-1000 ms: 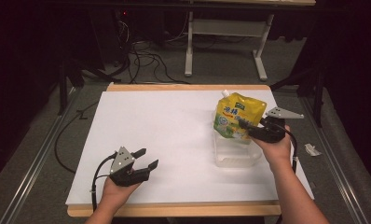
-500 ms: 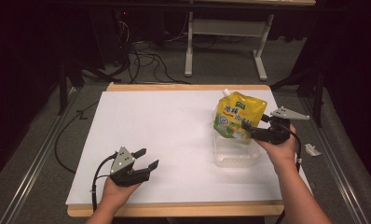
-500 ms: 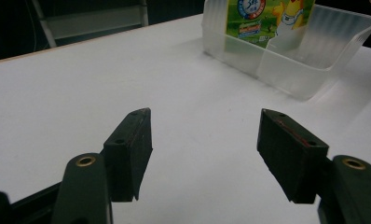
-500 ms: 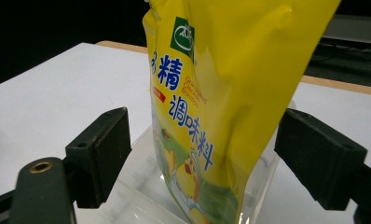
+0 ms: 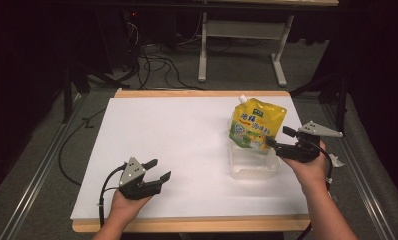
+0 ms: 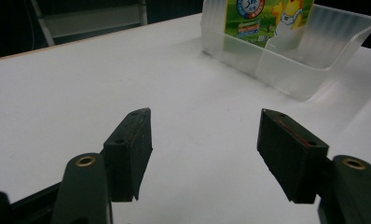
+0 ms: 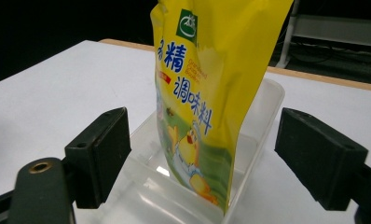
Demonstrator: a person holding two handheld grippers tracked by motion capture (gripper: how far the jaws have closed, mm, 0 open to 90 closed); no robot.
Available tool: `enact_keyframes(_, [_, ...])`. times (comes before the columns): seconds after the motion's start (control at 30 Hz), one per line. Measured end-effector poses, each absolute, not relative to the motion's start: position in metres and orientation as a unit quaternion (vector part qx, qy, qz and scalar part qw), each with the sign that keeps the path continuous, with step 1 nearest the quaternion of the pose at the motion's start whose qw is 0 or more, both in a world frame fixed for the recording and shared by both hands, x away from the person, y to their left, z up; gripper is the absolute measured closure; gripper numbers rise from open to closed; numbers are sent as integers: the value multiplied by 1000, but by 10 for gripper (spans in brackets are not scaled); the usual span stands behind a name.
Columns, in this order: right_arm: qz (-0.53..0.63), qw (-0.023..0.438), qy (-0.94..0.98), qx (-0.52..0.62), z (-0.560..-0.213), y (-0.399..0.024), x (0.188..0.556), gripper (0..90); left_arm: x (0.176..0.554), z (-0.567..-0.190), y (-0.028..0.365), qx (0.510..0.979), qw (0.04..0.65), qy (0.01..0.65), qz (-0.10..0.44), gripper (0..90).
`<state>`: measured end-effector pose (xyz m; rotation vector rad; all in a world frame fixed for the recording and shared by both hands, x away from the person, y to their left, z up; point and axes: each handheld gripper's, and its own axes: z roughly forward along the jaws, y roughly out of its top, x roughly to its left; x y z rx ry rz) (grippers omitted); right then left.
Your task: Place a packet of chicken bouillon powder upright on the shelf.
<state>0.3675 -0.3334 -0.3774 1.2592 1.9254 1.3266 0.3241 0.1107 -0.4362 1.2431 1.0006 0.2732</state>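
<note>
Pouch (image 5: 257, 125), yellow and green with a white spout at its top corner, stands upright inside a clear plastic tub (image 5: 253, 167) on the right half of the white table (image 5: 177, 140); its lower end sits within the tub walls and its upper part rises well above the rim.

Nearest the person's edge, well to the left of the tub, the left gripper (image 5: 157, 170) rests low over the bare table, held in a hand (image 5: 123, 204). Its jaws are spread wide with nothing between them. In the left gripper view (image 6: 204, 149) the tub (image 6: 309, 51) and the bottom of the pouch (image 6: 267, 18) lie ahead and to the right, well apart from the jaws.

Just to the right of the tub, the right gripper (image 5: 278, 138) is held by the other hand (image 5: 307, 167) and points at the pouch. Its jaws are wide apart and grip nothing. In the right gripper view (image 7: 202, 154) they sit either side of the pouch (image 7: 211, 70) without touching it, and the tub (image 7: 263, 112) lies just ahead.

Beyond the table's far edge stand a pale metal frame (image 5: 242, 45) and loose cables (image 5: 157, 62) on the floor.
</note>
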Motion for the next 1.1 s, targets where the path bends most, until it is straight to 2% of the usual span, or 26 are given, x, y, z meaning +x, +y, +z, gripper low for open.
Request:
enact_keyframes(0.5, [500, 239, 713, 430, -372, -316, 326, 173, 322, -435, 106, 559, 689, 447, 112, 359])
enact_keyframes(0.87, [513, 211, 744, 372, -373, -253, 311, 175, 320, -433, 106, 560, 692, 442, 110, 359])
enact_keyframes(1.1, [531, 182, 751, 348, -392, -213, 306, 175, 320, -435, 105, 568, 689, 438, 106, 358])
